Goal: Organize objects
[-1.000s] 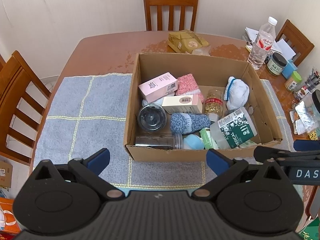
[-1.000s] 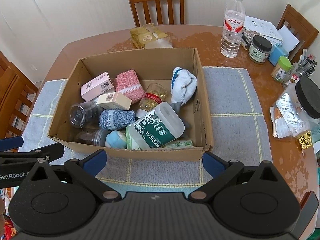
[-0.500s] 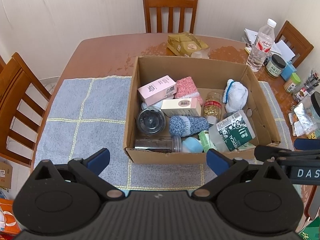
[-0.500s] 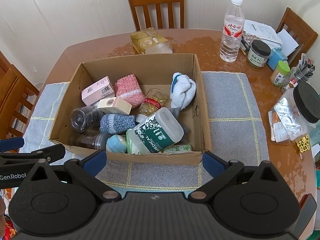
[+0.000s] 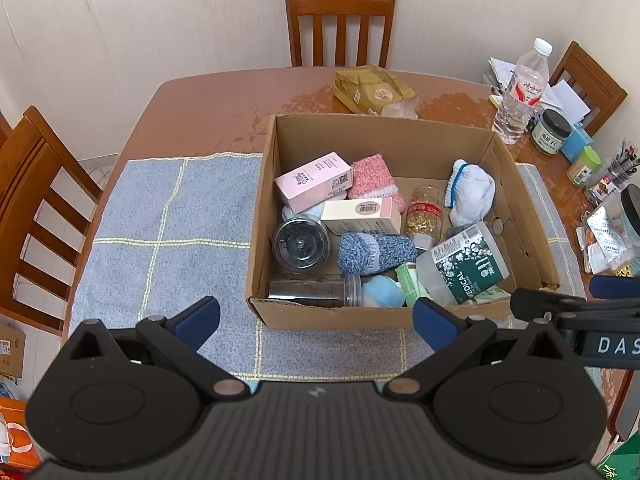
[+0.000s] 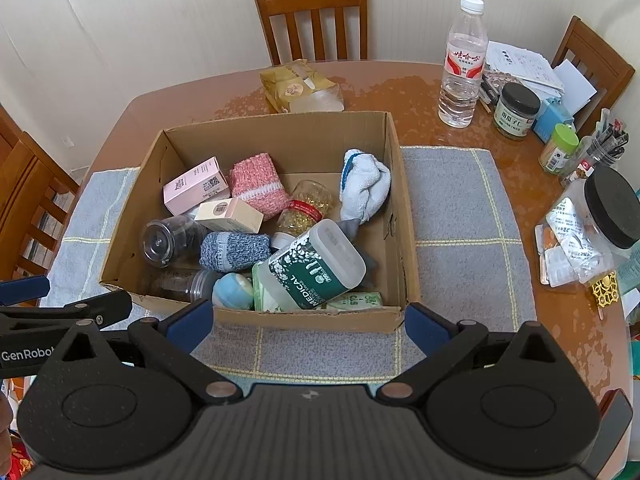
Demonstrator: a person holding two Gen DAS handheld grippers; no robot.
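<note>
both tongs hover short of the cardboard box point(image 5: 340, 316), landmark for all notes. left gripper point(image 5: 316, 312) jaws spread wide, nothing between them; right gripper point(image 6: 306, 320) the same, wide and empty.

inside the box, just behind its near wall: clear jar on its side point(image 5: 308, 290), light blue ball point(image 5: 382, 290), green packet point(image 5: 408, 280), and the big medical bottle point(image 6: 316, 266) lying tilted over the packet. mid box: blue sock roll point(image 5: 374, 250), dark-lidded jar point(image 5: 300, 245), cream carton point(image 5: 360, 216), capsule jar point(image 5: 425, 213). toward the far wall: pink carton point(image 5: 314, 180), pink sock roll point(image 5: 374, 180), white sock bundle point(image 5: 470, 190).

grey mat point(image 5: 168, 216) lies bare on both sides of the box. beyond the box: yellow bag point(image 5: 372, 88), water bottle point(image 6: 462, 64).

judgement: the pile fits either goods gathered in or goods waiting to be sorted out; cannot settle which.

handling notes: any reach should come from above, clearing the near wall. medical bottle is wide and smooth, grip across its short side. socks compress, close fully. lying jar may roll, pinch across its body.
</note>
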